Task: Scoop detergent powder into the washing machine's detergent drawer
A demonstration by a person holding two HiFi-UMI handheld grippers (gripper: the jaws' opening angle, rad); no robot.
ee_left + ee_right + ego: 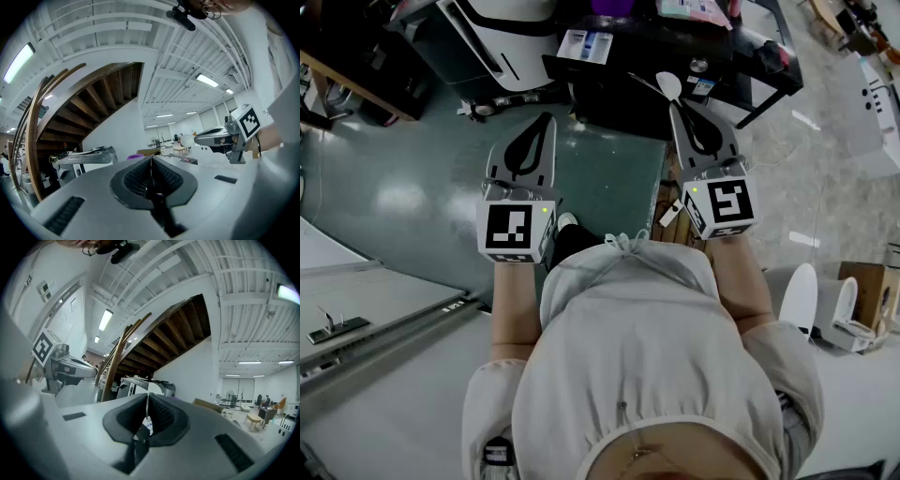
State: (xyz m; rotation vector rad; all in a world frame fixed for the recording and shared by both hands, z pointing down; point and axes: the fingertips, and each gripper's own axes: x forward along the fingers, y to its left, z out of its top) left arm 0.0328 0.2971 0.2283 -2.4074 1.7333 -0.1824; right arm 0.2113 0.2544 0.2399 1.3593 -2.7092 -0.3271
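My right gripper (pixel 676 106) is shut on the thin handle of a white scoop (pixel 668 84), whose round bowl sticks out past the jaw tips. From the left gripper view the same scoop (pixel 187 139) shows in front of the right gripper (pixel 197 139). My left gripper (pixel 547 118) is shut with nothing in it; its jaws meet in a closed line (pixel 151 160). Ahead stands a white washing machine (pixel 492 37) with what looks like its detergent drawer (pixel 586 45) pulled out. A purple container (pixel 614 7) sits behind on the dark table. In the right gripper view the handle (pixel 147 405) is pinched edge-on.
A black table frame (pixel 750 66) crosses in front of me. A wooden staircase (pixel 89 103) rises at the left. A cardboard box (pixel 862 286) and white fixtures (pixel 811 300) stand at the lower right. Green floor (pixel 403 187) lies under the left gripper.
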